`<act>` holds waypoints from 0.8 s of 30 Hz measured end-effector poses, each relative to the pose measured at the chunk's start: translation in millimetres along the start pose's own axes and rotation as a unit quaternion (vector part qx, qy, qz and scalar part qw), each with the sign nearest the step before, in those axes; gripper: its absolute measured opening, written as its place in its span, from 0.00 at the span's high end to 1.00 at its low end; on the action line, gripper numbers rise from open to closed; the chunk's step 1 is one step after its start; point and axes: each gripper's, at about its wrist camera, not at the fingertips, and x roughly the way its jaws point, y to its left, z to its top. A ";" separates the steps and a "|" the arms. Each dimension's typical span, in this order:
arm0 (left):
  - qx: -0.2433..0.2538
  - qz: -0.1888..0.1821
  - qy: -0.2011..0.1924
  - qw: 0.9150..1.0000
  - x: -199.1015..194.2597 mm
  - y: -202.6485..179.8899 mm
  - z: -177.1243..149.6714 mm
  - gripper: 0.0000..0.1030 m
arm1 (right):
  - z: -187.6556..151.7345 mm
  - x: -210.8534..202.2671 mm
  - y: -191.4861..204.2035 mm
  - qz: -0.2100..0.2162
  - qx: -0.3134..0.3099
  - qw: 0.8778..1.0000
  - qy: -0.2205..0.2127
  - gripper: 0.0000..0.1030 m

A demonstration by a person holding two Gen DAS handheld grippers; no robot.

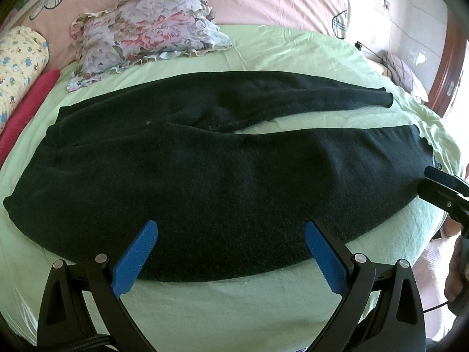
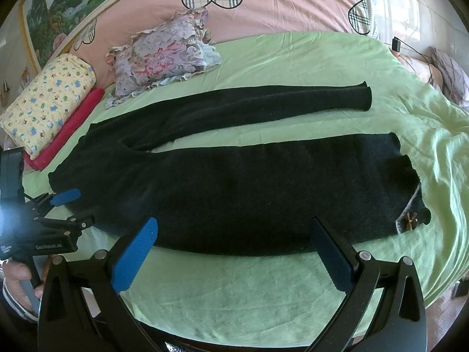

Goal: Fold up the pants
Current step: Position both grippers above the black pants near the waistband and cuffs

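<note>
Left wrist view: black pants (image 1: 205, 170) lie flat across the green bed sheet (image 1: 234, 302), waistband left, legs splayed apart to the right. Left gripper (image 1: 230, 246) hovers over the near edge, jaws wide open, nothing between them. Fabric looks thick, fuzzy knit; likely limp, so pinch both layers at the edge.

Right wrist view: right gripper (image 2: 234, 246) likewise spread wide and empty, above the near leg. Far leg ends in a ribbed cuff (image 2: 363, 95). Suggest lifting the near leg evenly onto the far one.
</note>
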 end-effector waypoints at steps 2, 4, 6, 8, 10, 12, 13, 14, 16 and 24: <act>0.000 0.000 0.001 1.000 0.4 0.1 0.5 0.02 | 0.4 0.3 0.9 0.002 0.002 1.000 0.000 0.00; 0.001 -0.001 0.001 1.000 0.3 0.0 1.1 0.02 | -0.7 -0.3 -0.9 0.005 0.004 1.000 -0.002 0.00; 0.001 -0.002 0.001 1.000 0.5 0.0 2.0 0.02 | -1.4 -1.5 -1.3 0.009 0.006 1.000 -0.004 0.00; 0.000 -0.004 0.001 1.000 1.6 -0.5 1.1 0.02 | -0.9 -7.7 -9.2 0.020 0.016 1.000 -0.007 0.00; 0.000 -0.006 0.001 1.000 1.7 -1.1 0.7 0.02 | 0.8 -8.9 -10.0 0.021 0.019 1.000 -0.005 0.00; 0.001 -0.008 0.002 1.000 2.5 -1.9 1.3 0.02 | 1.0 -8.6 -10.2 0.009 0.008 1.000 0.001 0.00; 0.001 -0.009 0.003 1.000 2.2 -1.8 2.0 0.02 | 1.2 -8.3 -10.1 0.004 0.004 1.000 0.003 0.00; 0.002 -0.010 0.003 1.000 2.5 -2.1 2.4 0.02 | 1.2 -8.2 -10.0 0.002 0.002 1.000 0.004 0.00; 0.002 -0.012 0.004 1.000 3.5 -3.0 3.2 0.02 | 1.3 -7.3 -9.5 -0.008 -0.008 1.000 0.009 0.00; 0.005 -0.020 0.010 1.000 7.5 -3.7 7.2 0.02 | 3.9 -6.5 -14.6 0.011 0.012 1.000 -0.004 0.00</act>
